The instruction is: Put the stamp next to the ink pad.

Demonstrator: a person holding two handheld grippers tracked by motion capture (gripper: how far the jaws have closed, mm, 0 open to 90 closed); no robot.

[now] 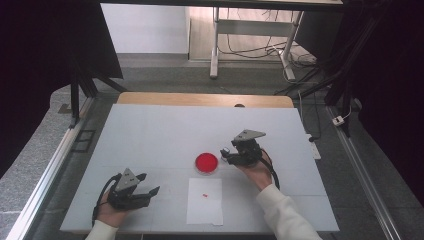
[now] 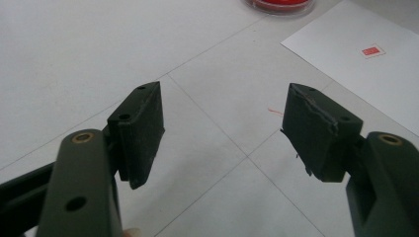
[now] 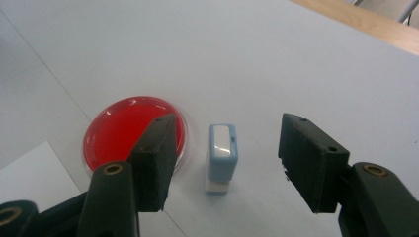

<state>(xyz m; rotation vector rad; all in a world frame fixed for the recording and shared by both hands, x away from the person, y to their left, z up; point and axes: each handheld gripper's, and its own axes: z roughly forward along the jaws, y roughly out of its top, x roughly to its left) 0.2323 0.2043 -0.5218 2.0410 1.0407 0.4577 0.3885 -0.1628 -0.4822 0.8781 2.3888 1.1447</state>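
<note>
We see the right gripper (image 3: pixel 225 163) released, its jaws apart around the upright blue stamp (image 3: pixel 222 154), not touching it. The stamp stands mid-table (image 1: pixel 150 130), just beside the round dish (image 3: pixel 118 131) of red ink. The left gripper (image 2: pixel 225 133) is spread, empty, near the table's front edge.

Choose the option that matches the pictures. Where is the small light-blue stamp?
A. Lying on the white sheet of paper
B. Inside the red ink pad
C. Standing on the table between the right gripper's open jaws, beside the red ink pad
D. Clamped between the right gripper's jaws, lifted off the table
C: in the right gripper view the light-blue stamp stands on the table, clear of both pads of the open right gripper, just beside the red ink pad.
</note>
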